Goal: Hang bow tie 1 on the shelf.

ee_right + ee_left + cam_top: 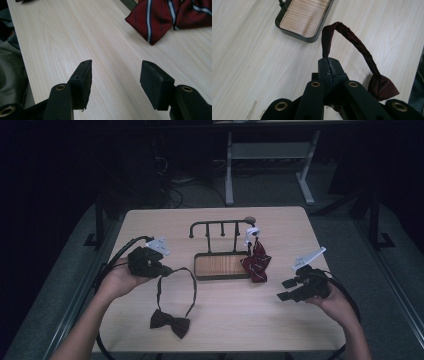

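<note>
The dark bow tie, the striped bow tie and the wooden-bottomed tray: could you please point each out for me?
dark bow tie (170, 322): high view, on the knot of the bow.
striped bow tie (256, 262): high view, on the red striped fabric beside the rack.
wooden-bottomed tray (294, 33): left gripper view, on its dark near rim.

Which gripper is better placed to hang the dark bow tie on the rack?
Left, probably. The left gripper is already shut on the dark bow tie strap, near the rack; the right gripper is open, empty.
</note>
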`<state>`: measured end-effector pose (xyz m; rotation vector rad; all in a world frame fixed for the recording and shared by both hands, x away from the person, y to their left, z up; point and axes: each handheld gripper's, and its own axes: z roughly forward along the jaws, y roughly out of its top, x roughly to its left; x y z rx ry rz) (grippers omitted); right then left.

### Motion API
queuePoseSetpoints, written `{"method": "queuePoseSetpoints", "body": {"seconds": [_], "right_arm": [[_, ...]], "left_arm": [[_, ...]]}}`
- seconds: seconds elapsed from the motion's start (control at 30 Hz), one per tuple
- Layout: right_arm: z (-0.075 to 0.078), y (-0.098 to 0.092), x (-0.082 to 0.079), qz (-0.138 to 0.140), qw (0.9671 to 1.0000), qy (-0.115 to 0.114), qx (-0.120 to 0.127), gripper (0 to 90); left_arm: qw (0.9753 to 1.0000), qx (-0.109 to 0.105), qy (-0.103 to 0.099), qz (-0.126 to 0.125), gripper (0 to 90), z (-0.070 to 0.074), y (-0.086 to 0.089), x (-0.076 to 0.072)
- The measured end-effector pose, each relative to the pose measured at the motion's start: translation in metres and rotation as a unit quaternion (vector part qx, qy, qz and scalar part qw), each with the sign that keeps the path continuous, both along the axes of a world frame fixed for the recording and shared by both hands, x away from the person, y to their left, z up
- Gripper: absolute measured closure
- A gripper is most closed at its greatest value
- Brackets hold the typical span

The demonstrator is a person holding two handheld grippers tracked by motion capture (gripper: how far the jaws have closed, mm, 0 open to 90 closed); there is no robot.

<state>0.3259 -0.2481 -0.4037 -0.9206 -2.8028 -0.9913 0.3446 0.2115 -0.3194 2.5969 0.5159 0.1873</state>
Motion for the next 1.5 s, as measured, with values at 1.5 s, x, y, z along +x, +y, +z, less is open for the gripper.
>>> {"method": "queuePoseSetpoints", "body": {"seconds": [1.5], "right_arm": [[0.004,-0.003,-0.003,0.002,1.0,-0.009,0.002,42.4]], "left_arm": [[0.9996,-0.003,-0.017,-0.022,90.0,0.039,-0.01,-0.003]]}}
